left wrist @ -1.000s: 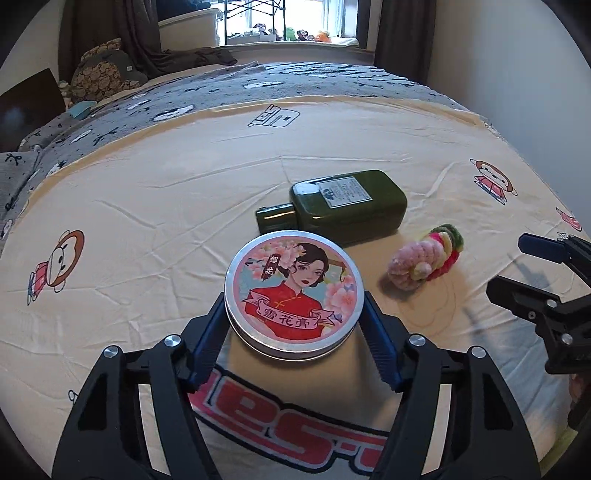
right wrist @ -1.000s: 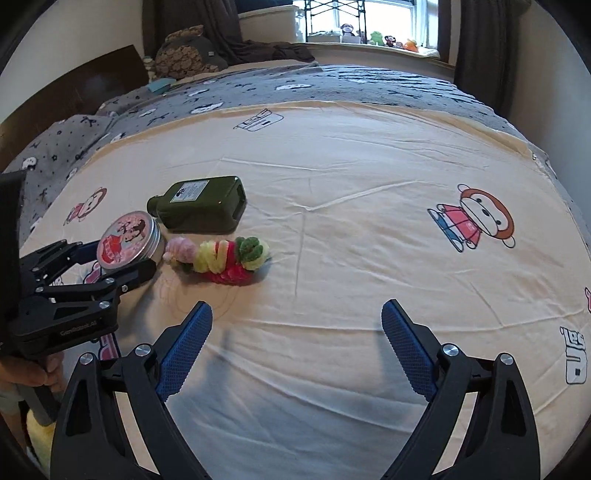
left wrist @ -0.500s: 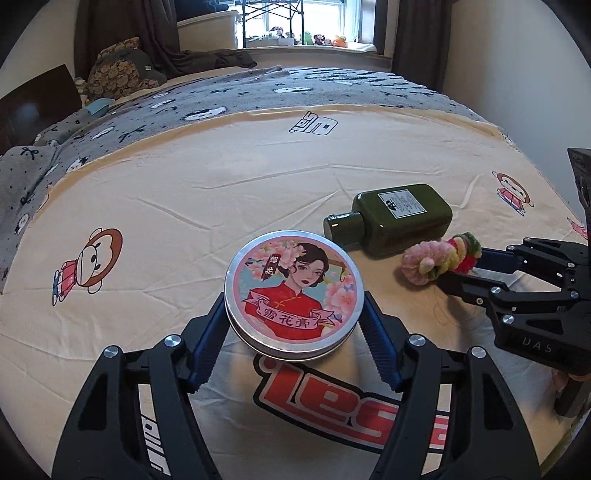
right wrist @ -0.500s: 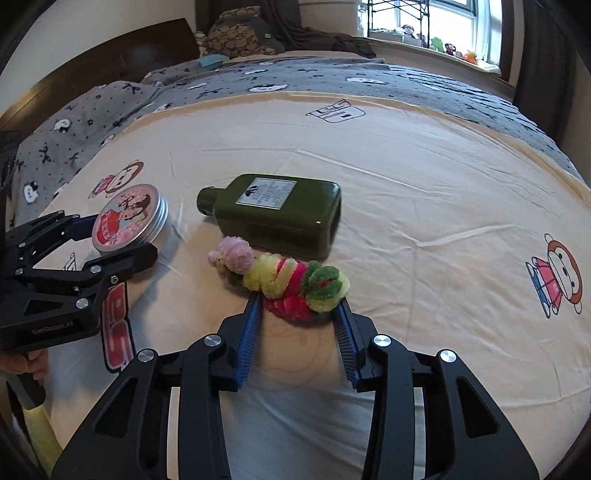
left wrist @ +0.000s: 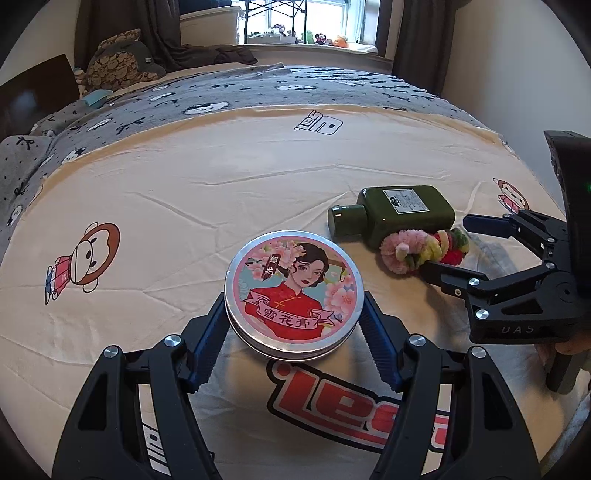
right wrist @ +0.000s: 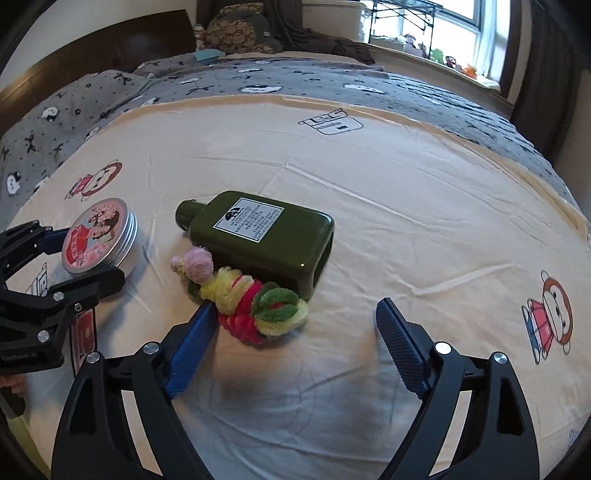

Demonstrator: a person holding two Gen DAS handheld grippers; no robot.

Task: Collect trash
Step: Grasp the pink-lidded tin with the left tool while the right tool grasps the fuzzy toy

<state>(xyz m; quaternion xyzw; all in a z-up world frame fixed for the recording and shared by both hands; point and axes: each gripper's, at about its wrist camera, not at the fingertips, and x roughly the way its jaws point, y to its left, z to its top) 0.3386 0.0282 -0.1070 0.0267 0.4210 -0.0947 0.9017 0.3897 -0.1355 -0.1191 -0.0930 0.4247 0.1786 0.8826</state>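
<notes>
In the left wrist view, the left gripper (left wrist: 293, 325) is clamping the round tin (left wrist: 293, 286) above the bedsheet (left wrist: 221, 192). In the right wrist view, the right gripper (right wrist: 295, 325) is spreading wide, one finger seemingly touching the fuzzy toy (right wrist: 243, 295) beside the green bottle (right wrist: 258, 236); both are lying uncollected.

Two wide, curved fisheye views look forward along each handheld gripper, low and close over a cream bedsheet (left wrist: 229, 177), facing the far window (left wrist: 295, 18). The left wrist view sits nearest the round tin (left wrist: 293, 288), with the right gripper (left wrist: 469, 243) entering at its right edge. The right wrist view looks from further right, and both share the tin (right wrist: 98, 234), green bottle (right wrist: 262, 236) and fuzzy chenille toy (right wrist: 243, 295).
</notes>
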